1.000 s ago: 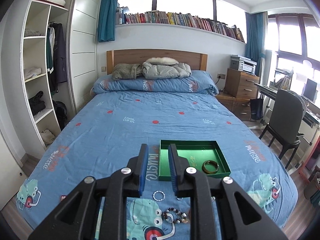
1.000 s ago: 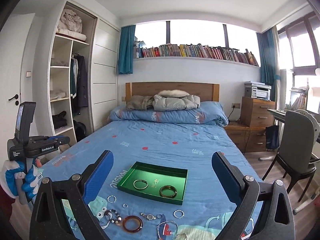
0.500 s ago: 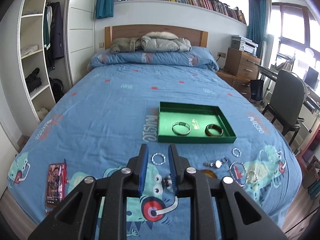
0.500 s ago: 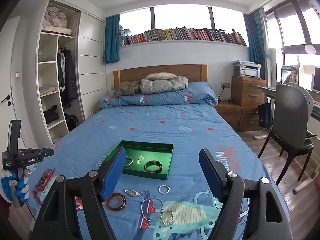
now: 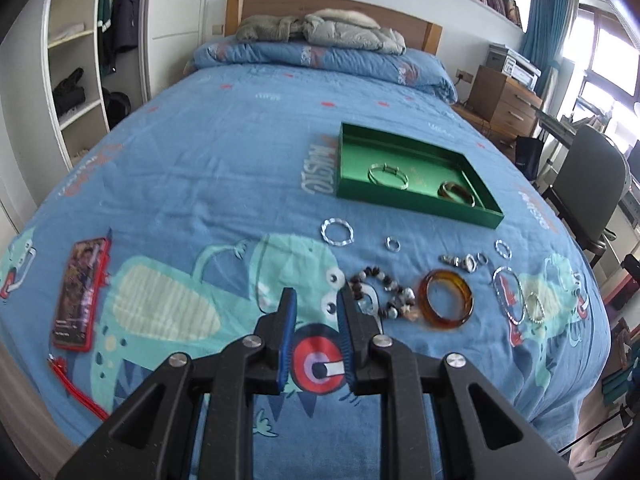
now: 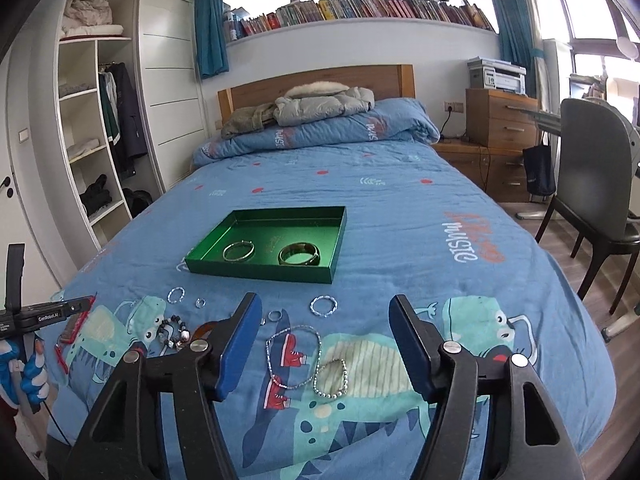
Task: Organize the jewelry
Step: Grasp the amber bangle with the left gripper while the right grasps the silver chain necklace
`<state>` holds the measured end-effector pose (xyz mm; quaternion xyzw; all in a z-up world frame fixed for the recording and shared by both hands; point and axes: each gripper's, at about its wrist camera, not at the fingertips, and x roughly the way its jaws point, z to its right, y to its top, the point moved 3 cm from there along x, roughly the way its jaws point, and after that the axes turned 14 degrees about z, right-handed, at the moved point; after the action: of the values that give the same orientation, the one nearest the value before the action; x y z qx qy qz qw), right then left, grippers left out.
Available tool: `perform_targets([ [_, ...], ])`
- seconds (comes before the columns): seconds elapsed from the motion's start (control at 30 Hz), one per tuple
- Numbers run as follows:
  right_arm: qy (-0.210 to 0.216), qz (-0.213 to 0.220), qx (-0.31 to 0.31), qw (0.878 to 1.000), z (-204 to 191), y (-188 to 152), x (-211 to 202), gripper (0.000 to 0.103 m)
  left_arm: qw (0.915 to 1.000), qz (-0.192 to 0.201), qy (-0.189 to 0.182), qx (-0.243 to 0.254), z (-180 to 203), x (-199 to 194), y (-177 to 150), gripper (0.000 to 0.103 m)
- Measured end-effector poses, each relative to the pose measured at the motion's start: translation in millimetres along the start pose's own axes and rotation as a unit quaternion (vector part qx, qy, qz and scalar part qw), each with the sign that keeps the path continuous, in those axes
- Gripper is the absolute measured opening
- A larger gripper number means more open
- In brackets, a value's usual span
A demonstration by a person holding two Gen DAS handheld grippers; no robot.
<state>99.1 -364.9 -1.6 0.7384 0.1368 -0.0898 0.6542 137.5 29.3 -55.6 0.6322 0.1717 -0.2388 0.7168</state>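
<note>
On the blue bedspread [image 6: 400, 208], near its foot, the loose jewelry lies in a scatter just short of the green tray [image 6: 280, 216], which already holds a thin silver bangle [image 6: 239, 251] and a dark bangle [image 6: 299, 255]; the rest is not yet put away.

My right gripper [image 6: 324, 344] is closing, its blue pads apart with nothing pressed between them; seen between them, on the cover beyond the tips, are the silver chain necklace [image 6: 294, 356] and the small silver bracelet [image 6: 331, 378] that touches its lower loop. Both lie straight ahead of this claw and a little below it; the necklace's long axis runs roughly along my line of approach, so I judge a grasp across its narrow middle the easier one.

My left gripper [image 5: 316, 320] holds nothing, its pads standing a narrow gap apart over the cartoon print; the beaded bracelet [image 5: 380, 292] sits just off its right fingertip, and the amber bangle [image 5: 446, 298] lies further right, just beside the beads.

So I judge the right hand nearer the chain and the left nearer the beads; the tray lies beyond both, ahead and well apart from either claw; a red-cased phone [image 5: 82, 292] lies far off to the left, out of the way.
</note>
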Motion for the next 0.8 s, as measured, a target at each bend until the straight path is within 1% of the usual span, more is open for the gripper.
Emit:
perform_targets([
  [0.13, 0.006, -0.024, 0.011, 1.0, 1, -20, 16, 0.059, 0.9997, -0.021, -0.011, 0.003, 10, 18, -12, 0.019],
  [0.23, 0.006, -0.04, 0.019, 0.999, 6, -34, 25, 0.057, 0.9991, -0.034, -0.027, 0.007, 21, 28, -19, 0.019],
  [0.27, 0.004, -0.045, 0.022, 0.999, 7, -39, 28, 0.056, 0.9986, -0.039, -0.036, 0.009, 27, 32, -22, 0.019],
  [0.37, 0.005, -0.061, 0.033, 0.998, 12, -51, 36, 0.049, 0.9961, -0.058, -0.067, 0.004, 42, 40, -30, 0.019],
  [0.43, 0.008, -0.073, 0.037, 0.997, 12, -59, 42, 0.046, 0.9923, -0.078, -0.096, 0.002, 59, 45, -40, 0.019],
  [0.53, 0.014, -0.089, 0.036, 0.995, 10, -70, 52, 0.046, 0.9852, -0.107, -0.132, -0.018, 80, 55, -51, 0.019],
  [0.63, 0.023, -0.106, 0.036, 0.993, 6, -80, 60, 0.046, 0.9786, -0.132, -0.15, -0.048, 93, 69, -57, 0.019],
  [0.8, 0.039, -0.136, 0.034, 0.989, 0, -97, 73, 0.046, 0.9722, -0.153, -0.143, -0.105, 98, 96, -57, 0.02],
])
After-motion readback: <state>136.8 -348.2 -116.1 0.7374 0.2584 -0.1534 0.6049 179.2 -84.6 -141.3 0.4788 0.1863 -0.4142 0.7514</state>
